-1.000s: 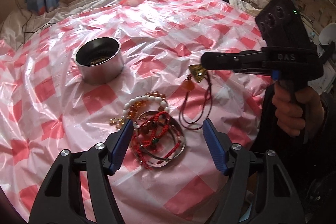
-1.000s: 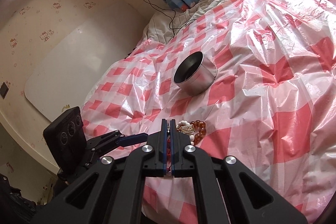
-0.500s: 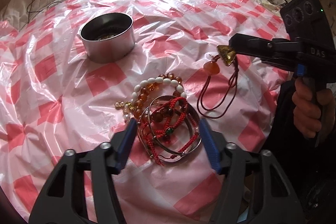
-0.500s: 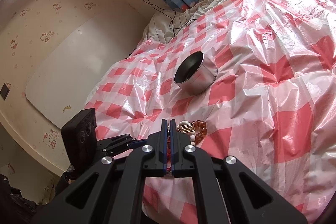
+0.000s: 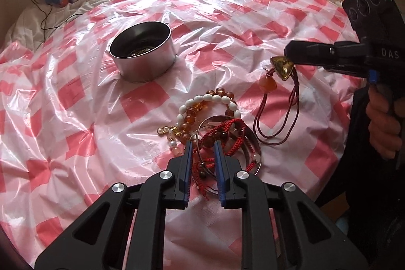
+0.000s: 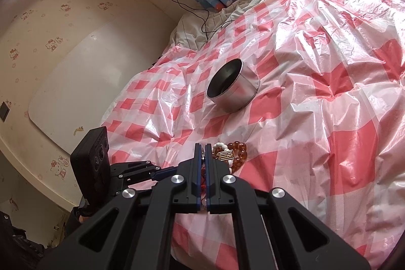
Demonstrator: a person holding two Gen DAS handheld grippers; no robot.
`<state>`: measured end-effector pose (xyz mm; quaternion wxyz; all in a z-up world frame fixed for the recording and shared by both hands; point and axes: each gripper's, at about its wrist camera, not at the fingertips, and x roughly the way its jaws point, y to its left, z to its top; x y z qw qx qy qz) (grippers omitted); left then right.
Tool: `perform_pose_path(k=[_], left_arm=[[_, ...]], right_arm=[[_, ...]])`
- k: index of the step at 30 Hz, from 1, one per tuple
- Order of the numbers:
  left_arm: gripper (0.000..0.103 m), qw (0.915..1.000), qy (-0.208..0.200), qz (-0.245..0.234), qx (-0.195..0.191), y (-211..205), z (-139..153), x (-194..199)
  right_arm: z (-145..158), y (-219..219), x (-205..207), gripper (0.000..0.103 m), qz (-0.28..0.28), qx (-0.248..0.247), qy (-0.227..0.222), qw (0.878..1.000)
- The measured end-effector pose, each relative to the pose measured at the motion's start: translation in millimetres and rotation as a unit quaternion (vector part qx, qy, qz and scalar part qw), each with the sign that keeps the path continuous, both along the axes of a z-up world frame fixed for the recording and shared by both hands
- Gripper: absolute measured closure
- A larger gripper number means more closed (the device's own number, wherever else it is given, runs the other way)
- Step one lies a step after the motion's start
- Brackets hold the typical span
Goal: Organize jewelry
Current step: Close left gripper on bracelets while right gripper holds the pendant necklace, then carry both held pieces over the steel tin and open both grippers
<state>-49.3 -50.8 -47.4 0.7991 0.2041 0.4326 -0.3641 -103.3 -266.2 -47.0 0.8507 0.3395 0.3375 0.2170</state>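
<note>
So on the left there's one round metal tin (image 5: 143, 56) sitting upright on the pink checked plastic sheet (image 5: 76, 118) over the bed, with something gold glinting at the bottom, can't make out what. Right of it, near the front edge, is the jewelry pile (image 5: 215, 128): a white bead bracelet, an amber bead one, a metal bangle, red braided cords, all tangled, so I won't swear to an exact count. The left gripper (image 5: 202, 151) has just been closing, its jaws now narrow, with the red cords and the bangle's edge between the pads; can't tell if they're actually pinching. Further right, the right gripper (image 5: 288, 56) is clamped tight on one cord necklace (image 5: 281, 115) by its gold triangular pendant, the loop trailing onto the sheet.
</note>
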Motion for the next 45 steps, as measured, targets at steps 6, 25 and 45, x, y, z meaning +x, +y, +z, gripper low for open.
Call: perform_pose_path(k=[6, 25, 45], left_arm=[[0.097, 0.9998, 0.017, -0.002, 0.008, -3, -7, 0], [0.098, 0.9682, 0.115, 0.078, -0.208, 53, 39, 56], [0.097, 0.9571, 0.075, 0.174, -0.219, 12, 36, 185]], right_arm=[[-1, 0, 0, 0.1, 0.0, 0.001, 0.0, 1.0], [15, -16, 0, 0.1, -0.017, 0.043, -0.036, 0.998], [62, -4, 132, 0.1, 0.01, 0.018, -0.073, 0.997]])
